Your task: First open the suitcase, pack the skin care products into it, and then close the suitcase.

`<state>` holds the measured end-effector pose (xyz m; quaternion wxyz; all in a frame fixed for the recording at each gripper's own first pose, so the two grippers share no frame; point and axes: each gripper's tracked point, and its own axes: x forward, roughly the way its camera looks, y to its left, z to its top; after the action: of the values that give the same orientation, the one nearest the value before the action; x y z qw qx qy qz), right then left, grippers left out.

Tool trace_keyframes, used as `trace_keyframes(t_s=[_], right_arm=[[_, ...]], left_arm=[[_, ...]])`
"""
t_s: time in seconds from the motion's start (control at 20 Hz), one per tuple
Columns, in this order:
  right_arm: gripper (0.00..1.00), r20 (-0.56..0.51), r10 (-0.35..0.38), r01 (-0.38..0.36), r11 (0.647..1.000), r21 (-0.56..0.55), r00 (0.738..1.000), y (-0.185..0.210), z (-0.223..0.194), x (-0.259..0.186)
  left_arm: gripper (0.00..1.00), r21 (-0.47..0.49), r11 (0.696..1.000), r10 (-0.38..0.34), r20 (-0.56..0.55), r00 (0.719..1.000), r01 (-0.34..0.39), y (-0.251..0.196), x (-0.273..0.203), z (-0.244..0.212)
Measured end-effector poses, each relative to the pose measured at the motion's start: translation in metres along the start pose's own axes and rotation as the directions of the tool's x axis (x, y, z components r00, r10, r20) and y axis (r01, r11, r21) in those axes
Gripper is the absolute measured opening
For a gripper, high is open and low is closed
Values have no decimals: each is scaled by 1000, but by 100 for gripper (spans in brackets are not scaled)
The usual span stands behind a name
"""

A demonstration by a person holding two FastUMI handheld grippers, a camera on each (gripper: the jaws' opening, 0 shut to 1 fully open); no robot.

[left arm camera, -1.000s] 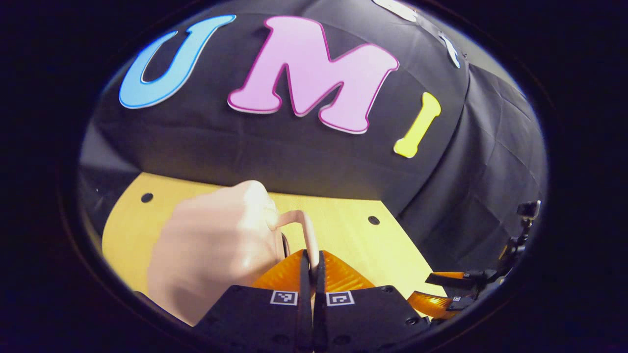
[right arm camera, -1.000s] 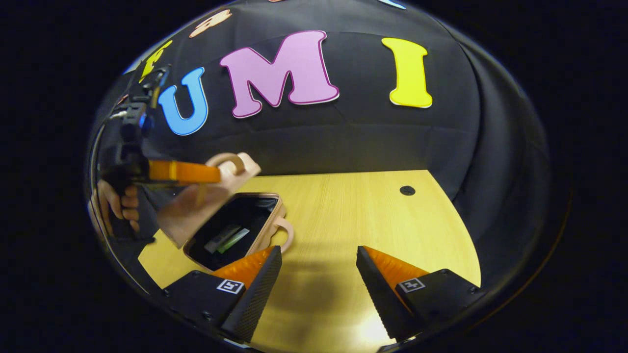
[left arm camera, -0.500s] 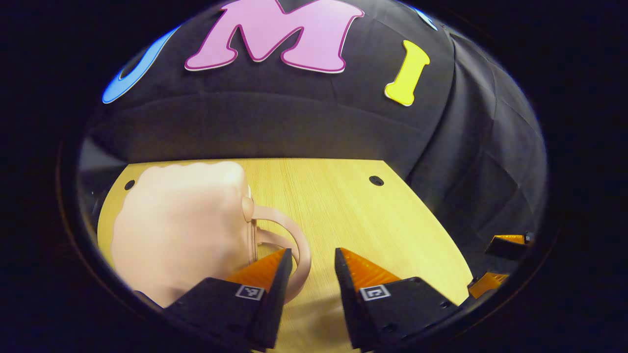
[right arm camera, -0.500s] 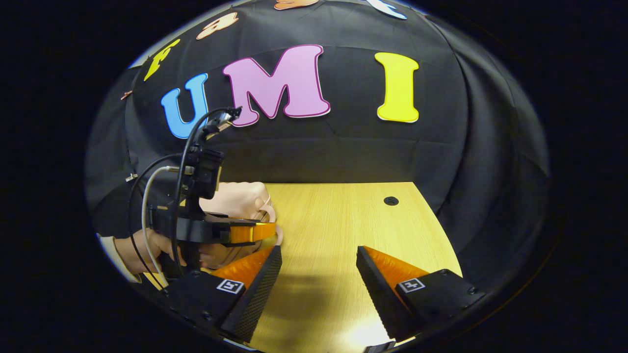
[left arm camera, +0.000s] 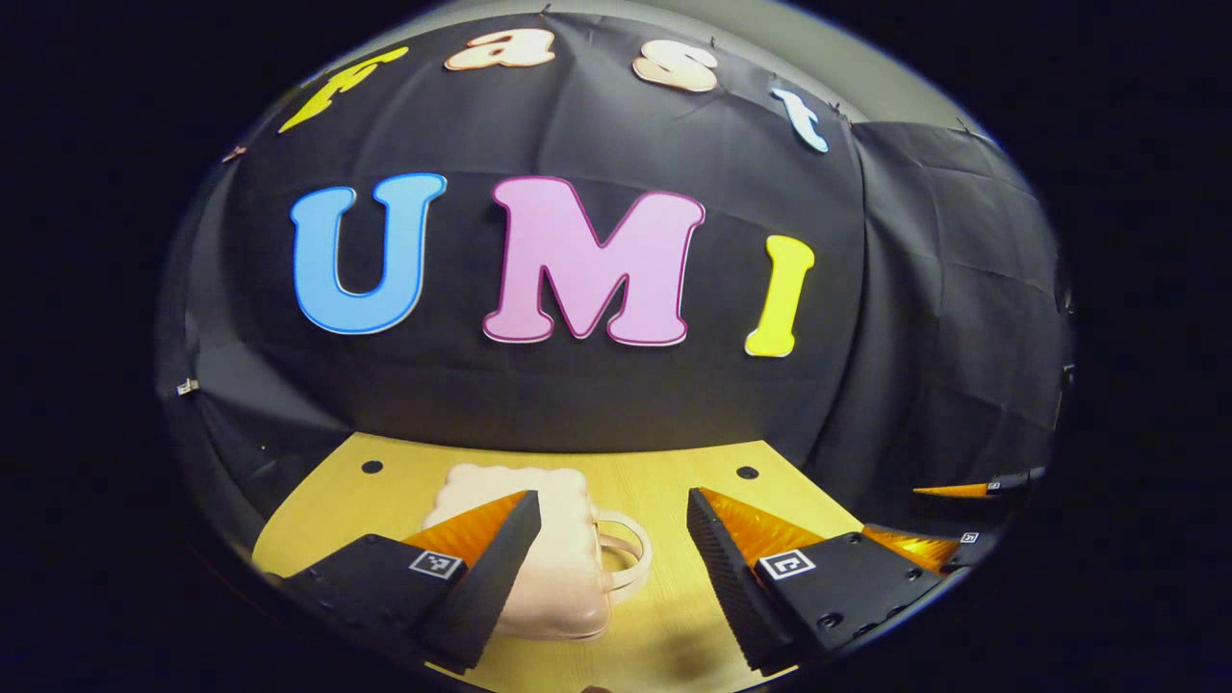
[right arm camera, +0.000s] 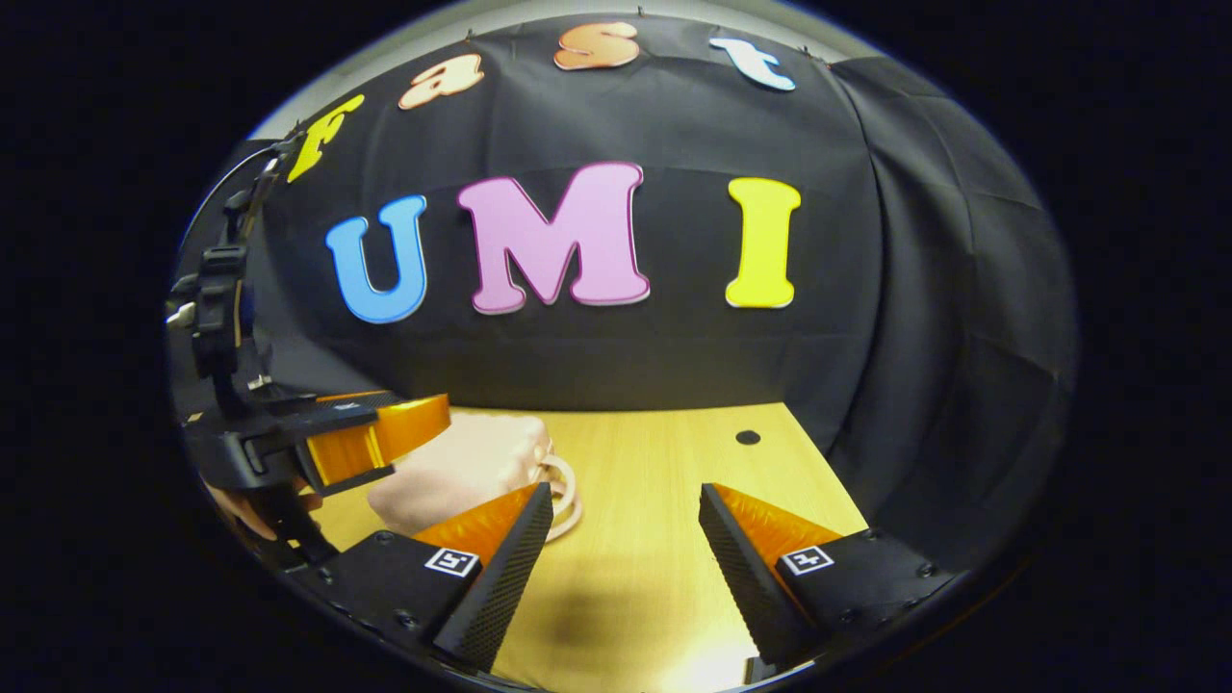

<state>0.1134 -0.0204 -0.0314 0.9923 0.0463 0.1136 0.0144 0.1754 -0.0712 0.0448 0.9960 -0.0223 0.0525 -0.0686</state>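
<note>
A small pale pink suitcase (left arm camera: pixel 558 568) lies flat and closed on the wooden table, its two looped handles (left arm camera: pixel 630 558) pointing right. My left gripper (left arm camera: pixel 611 558) hovers above it, open, with nothing between its fingers. The same suitcase (right arm camera: pixel 462 467) sits left of centre in the right gripper view, with the left gripper's orange fingers (right arm camera: pixel 380 438) raised just over it. My right gripper (right arm camera: pixel 626 553) is open over bare table to the right of the suitcase, holding nothing. The skin care products are hidden inside the closed case.
The wooden table (right arm camera: pixel 664 481) stretches to the right of the suitcase, with a round cable hole (right arm camera: pixel 747 437) near its back edge. Black cloth walls stand close behind and to the right. A hand (right arm camera: pixel 245 510) grips the left gripper's handle at the left edge.
The left gripper lowered the lid by its handle until the suitcase closed, let go, opened, and rose back above it. The right gripper stayed open and pulled back slightly.
</note>
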Motion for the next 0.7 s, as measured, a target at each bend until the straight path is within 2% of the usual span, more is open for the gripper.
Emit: trace_keyframes(t_s=[0.1,0.2,0.35,0.45,0.7], right_arm=[[97,67,3,-4,1000,6,998,11,11,-19],[97,82,9,-10,1000,5,997,20,9,-36],[97,116,-4,4,1000,-4,993,23,6,-56],[97,120,7,-6,1000,-11,993,27,-1,-63],[97,76,24,-23,1000,-9,997,32,-22,-74]], left_arm=[[96,-42,999,15,33,999,-14,13,-41,8],[96,-63,997,41,61,997,-37,30,-70,10],[96,-52,997,61,120,991,-55,46,-102,13],[96,-32,996,83,145,986,-80,55,-116,10],[96,1,995,102,158,982,-104,38,-135,-3]])
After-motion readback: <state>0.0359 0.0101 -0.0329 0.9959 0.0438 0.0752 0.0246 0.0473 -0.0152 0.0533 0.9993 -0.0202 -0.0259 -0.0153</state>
